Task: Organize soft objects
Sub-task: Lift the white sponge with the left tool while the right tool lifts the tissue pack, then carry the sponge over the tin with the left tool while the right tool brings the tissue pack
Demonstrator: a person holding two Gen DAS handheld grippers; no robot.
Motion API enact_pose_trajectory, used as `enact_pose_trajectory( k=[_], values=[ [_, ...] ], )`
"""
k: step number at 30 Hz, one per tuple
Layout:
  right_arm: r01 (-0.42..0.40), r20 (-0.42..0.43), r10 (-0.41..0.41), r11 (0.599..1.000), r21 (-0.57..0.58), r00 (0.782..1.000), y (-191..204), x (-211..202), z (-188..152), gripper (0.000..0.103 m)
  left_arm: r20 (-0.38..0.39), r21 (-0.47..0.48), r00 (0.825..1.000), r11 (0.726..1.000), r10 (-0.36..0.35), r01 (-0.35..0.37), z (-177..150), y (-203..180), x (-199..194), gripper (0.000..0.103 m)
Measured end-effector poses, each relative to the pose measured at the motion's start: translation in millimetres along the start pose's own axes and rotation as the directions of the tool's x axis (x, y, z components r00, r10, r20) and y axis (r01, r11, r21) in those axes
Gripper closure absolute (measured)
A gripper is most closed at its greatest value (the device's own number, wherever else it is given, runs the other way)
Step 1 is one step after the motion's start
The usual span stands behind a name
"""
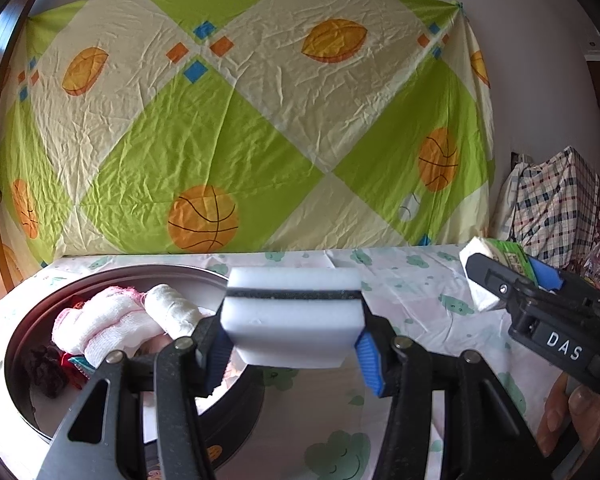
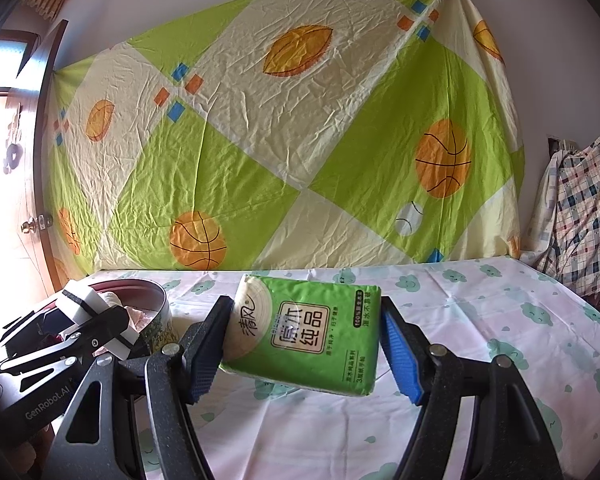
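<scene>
At the lower left of the left wrist view, a round metal tin (image 1: 28,320) on the table (image 1: 420,280) already holds rolled white cloths (image 1: 112,320) and some dark and red fabric scraps. Just right of it, at bottom centre, the left hand-held gripper (image 1: 294,344) clamps a white sponge (image 1: 294,312) with a dark middle stripe, its blue pads pressing the sponge's two ends; the sponge hangs over the tin's near right rim, not yet inside. At the right edge of that view, the right hand-held gripper (image 1: 496,280) carries a pack of tissues (image 1: 480,276) above the cloud-print tablecloth. In the right wrist view, the green pack of tissues (image 2: 304,332) sits tilted between the blue pads, both touching its short ends, clear of the table and well apart from the tin (image 2: 156,304) at centre left. A ball-print sheet (image 1: 260,120) covers the wall behind. The step in hand appears to be delivery to the tin: next, the sponge likely needs shifting left over the opening before release, and the tissues must then cross the table.
</scene>
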State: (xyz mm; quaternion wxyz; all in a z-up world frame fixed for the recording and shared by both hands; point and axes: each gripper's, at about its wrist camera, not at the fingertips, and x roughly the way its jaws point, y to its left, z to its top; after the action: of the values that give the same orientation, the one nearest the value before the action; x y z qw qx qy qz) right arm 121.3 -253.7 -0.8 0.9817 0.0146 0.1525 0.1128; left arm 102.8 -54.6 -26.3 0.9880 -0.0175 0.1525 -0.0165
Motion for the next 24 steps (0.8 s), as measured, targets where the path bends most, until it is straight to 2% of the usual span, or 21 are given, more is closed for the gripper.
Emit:
enact_pose_trajectory(
  k=[24],
  values=[
    [-0.050, 0.010, 0.050, 0.998, 0.025, 0.999, 5, -7, -2, 0.030, 0.024, -0.074, 0.998, 0.996, 0.059, -0.057, -2, 21, -13, 0.050]
  ],
)
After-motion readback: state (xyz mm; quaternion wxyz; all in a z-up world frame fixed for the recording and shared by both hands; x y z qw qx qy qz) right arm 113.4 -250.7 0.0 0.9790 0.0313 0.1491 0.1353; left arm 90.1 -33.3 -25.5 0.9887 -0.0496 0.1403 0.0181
